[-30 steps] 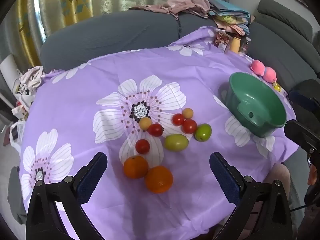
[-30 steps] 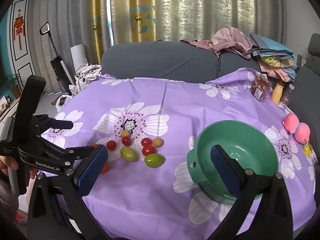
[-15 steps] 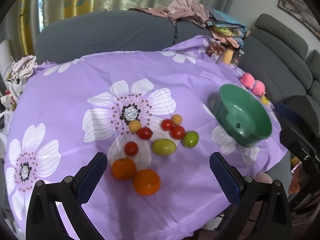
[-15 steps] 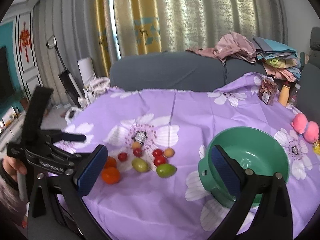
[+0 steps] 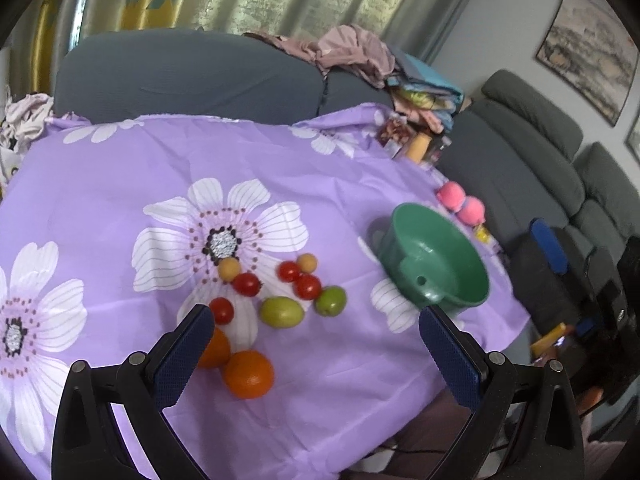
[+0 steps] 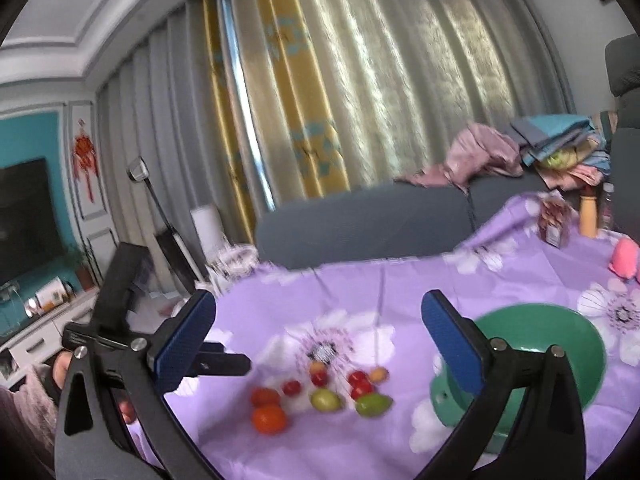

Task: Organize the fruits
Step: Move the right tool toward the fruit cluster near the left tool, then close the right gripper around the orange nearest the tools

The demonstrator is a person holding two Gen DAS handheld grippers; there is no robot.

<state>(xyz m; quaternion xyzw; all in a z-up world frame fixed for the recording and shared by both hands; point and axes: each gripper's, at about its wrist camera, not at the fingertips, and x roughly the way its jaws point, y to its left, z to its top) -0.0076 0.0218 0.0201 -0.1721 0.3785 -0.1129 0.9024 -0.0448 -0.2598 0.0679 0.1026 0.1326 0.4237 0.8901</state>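
Fruit lies clustered on the purple flowered tablecloth point(image 5: 120, 184): two oranges point(image 5: 249, 374), two green fruits point(image 5: 281, 312), several red tomatoes point(image 5: 307, 286) and two small yellow fruits point(image 5: 229, 269). An empty green bowl point(image 5: 436, 264) stands to their right. My left gripper point(image 5: 312, 356) hovers open above the near table edge, over the oranges. My right gripper point(image 6: 318, 340) is open too, held high; the fruit point(image 6: 268, 419) and the bowl point(image 6: 576, 344) show below it. The left gripper's tool point(image 6: 120, 320) appears at the left of the right wrist view.
A grey sofa point(image 5: 192, 76) with piled clothes point(image 5: 352, 52) runs behind the table. Two pink toys point(image 5: 460, 202), a yellow bottle point(image 5: 418, 148) and a snack packet point(image 5: 394, 132) sit near the far right edge. Curtains point(image 6: 360, 100) hang behind.
Both grippers have risen and tilted upward. The left view has swung right and closer to the fruit. The right view now shows more curtain and is blurred. No fruit has moved.
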